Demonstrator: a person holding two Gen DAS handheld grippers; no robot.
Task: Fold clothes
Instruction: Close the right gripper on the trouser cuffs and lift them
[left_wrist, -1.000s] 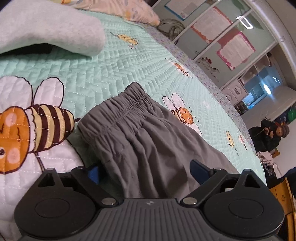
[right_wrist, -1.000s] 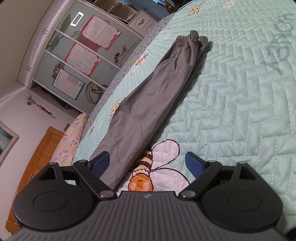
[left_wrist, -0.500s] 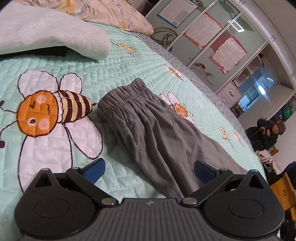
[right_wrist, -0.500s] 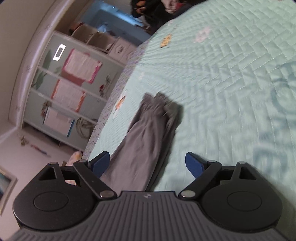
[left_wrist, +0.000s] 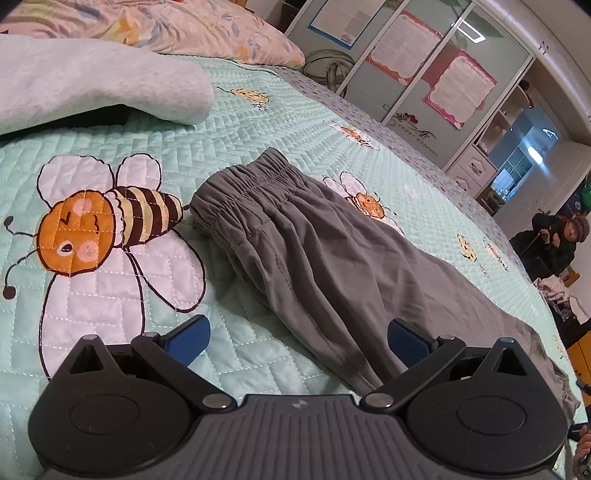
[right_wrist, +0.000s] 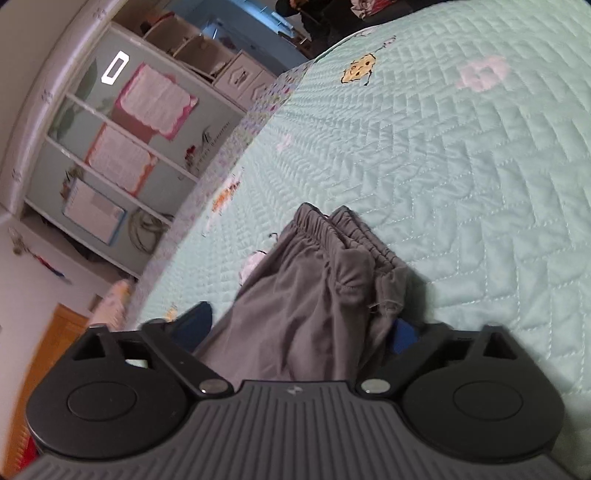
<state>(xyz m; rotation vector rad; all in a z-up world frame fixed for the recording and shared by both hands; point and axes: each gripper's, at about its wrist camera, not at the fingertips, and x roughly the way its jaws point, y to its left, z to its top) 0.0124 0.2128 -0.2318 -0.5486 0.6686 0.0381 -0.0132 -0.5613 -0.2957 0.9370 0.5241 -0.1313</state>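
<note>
Left wrist: grey trousers (left_wrist: 314, 254), folded lengthwise, waistband far, lie on the quilt (left_wrist: 258, 125); left gripper (left_wrist: 297, 338) released above them, bare quilt leftward. Right wrist: right gripper (right_wrist: 295, 332) spread around the trousers' (right_wrist: 314, 295) cuffs, gripping nothing; open quilt (right_wrist: 461, 166) rightward.

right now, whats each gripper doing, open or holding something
Left gripper: open, holding nothing, above the gray pants.
Right gripper: open, jaws either side of the pants' cuffs, not clamped.
</note>
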